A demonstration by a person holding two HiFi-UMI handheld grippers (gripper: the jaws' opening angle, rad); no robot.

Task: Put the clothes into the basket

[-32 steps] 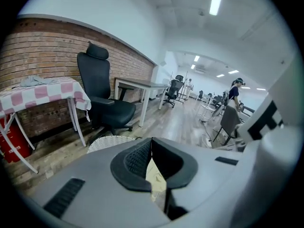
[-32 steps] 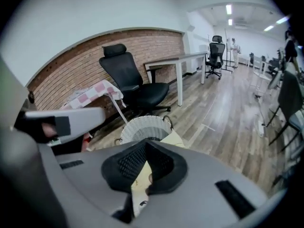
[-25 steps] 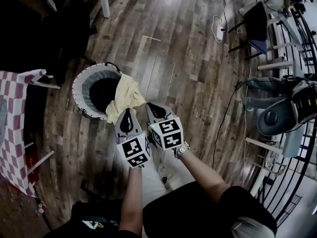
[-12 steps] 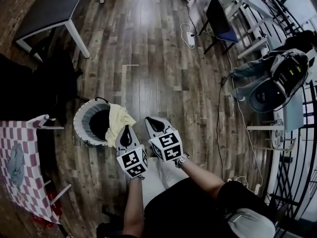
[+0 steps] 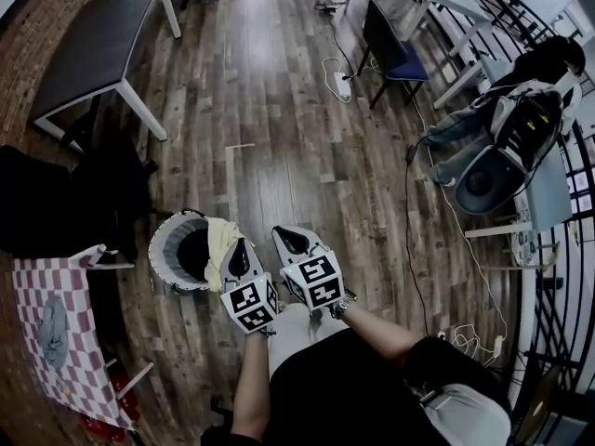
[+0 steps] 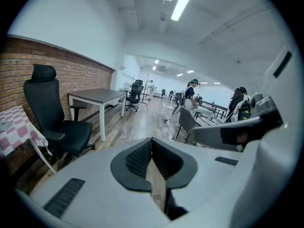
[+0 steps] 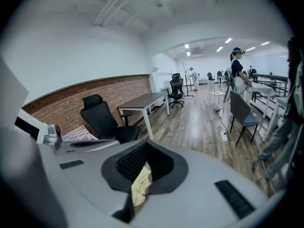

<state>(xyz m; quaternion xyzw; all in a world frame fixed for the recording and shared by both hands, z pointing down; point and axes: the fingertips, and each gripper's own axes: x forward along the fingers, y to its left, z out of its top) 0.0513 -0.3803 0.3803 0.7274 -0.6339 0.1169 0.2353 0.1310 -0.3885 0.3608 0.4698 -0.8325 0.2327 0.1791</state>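
1. Pale yellow crumpled cloth (image 5: 219,242) hangs over the right rim of the round grey-and-white basket (image 5: 165,249) on the wooden floor (image 5: 279,137). Part of it lies inside and part is draped outside.
2. Over the last second both grippers have lifted up and away from the basket, and the cloth has stayed on the rim.
3. The left hand-held gripper (image 5: 238,245) has its jaws pressed together on nothing. The right hand-held gripper (image 5: 291,238) is closed and empty too; only a glimpse of the yellow cloth shows below, behind its pads.
4. This garment looks released, though not fully tucked in. What seems a grey garment (image 5: 51,319) lies on the red-and-white checked table (image 5: 79,370) at the left and is probably next.
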